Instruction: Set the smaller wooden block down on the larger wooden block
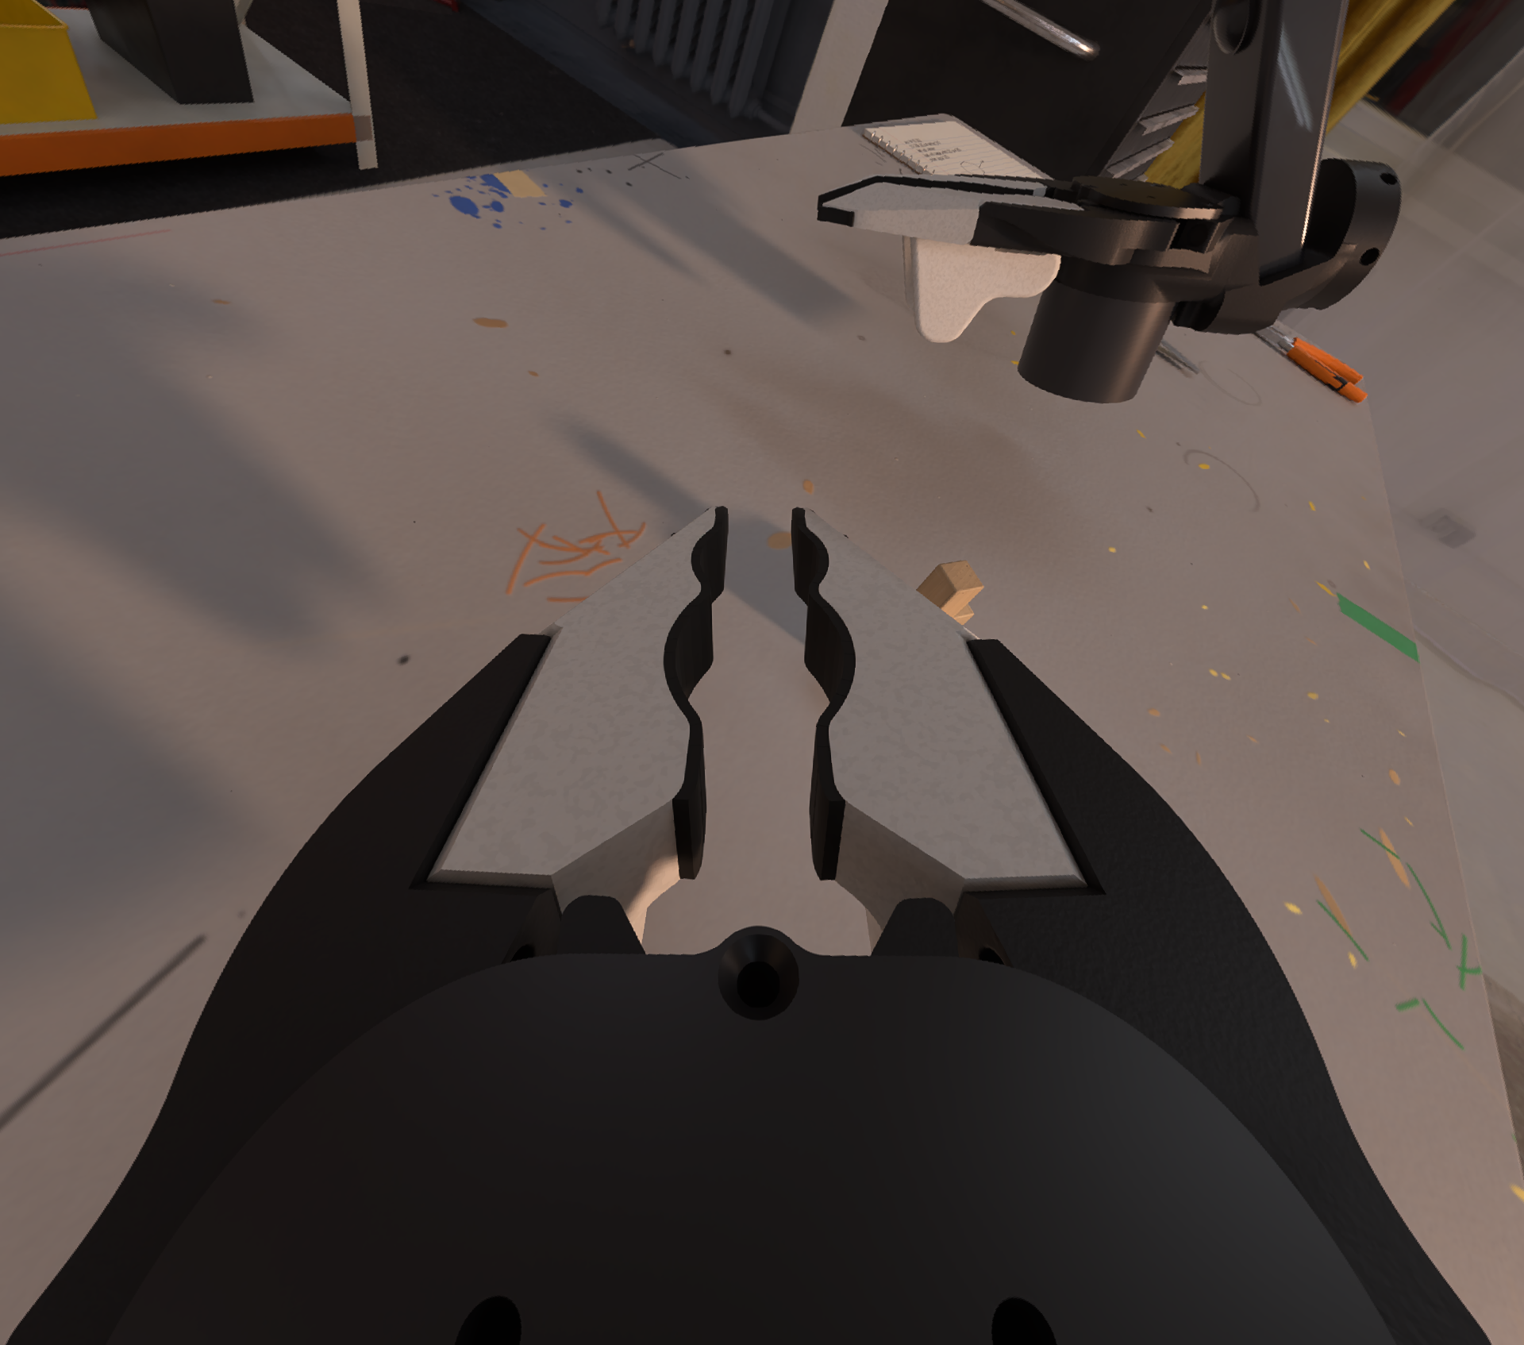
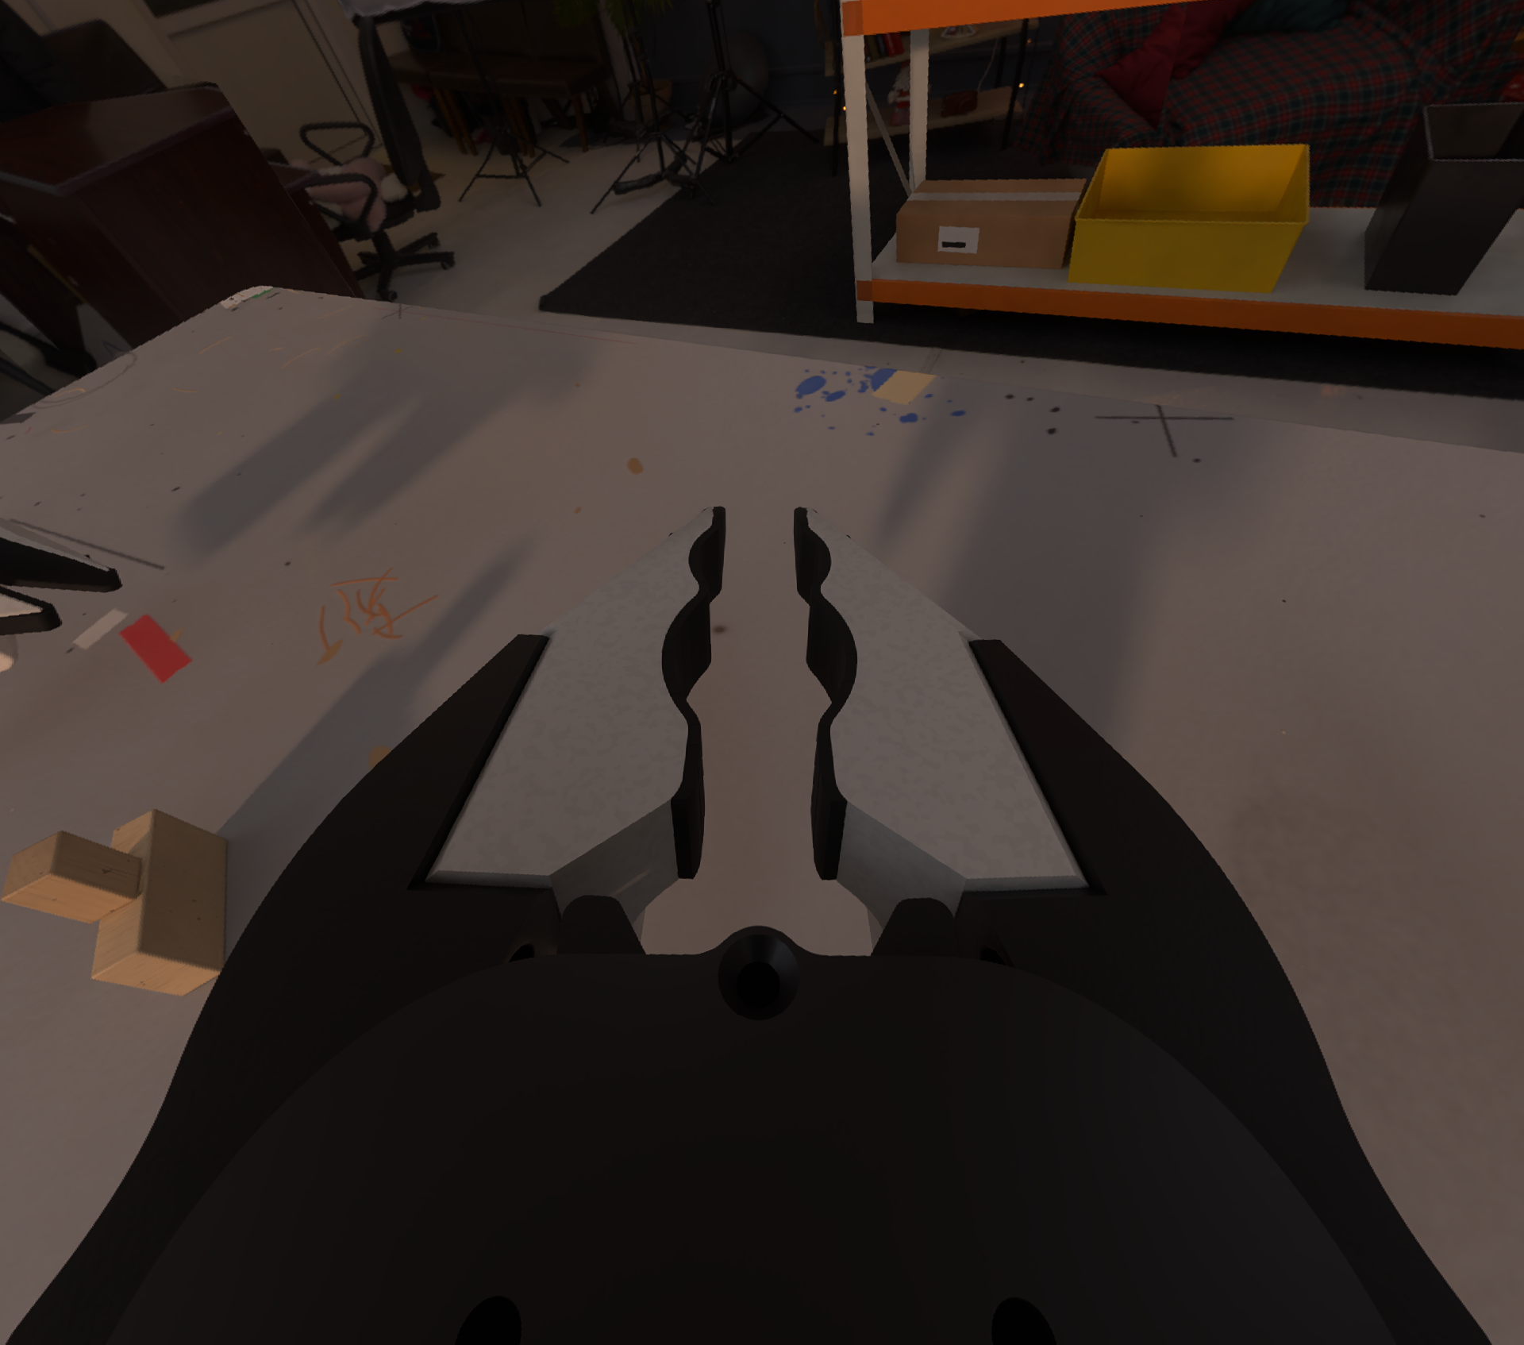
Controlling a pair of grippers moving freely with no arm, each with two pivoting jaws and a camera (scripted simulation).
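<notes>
Two blocks: pale wood, on the table (image 2: 1072, 563), at the lower left of the right wrist view.
Smaller block (image 2: 70, 876): lies across the top of the larger block (image 2: 169, 909), overhanging one side.
Right gripper (image 2: 759, 522): jaws slightly spread, holding nothing, above bare table beside the blocks.
Left gripper (image 1: 759, 522): jaws slightly spread, empty; the blocks show partly behind its right finger.

Left gripper (image 1: 759, 518) and right gripper (image 2: 759, 518) — both empty, jaws slightly parted, above the surface.
</notes>
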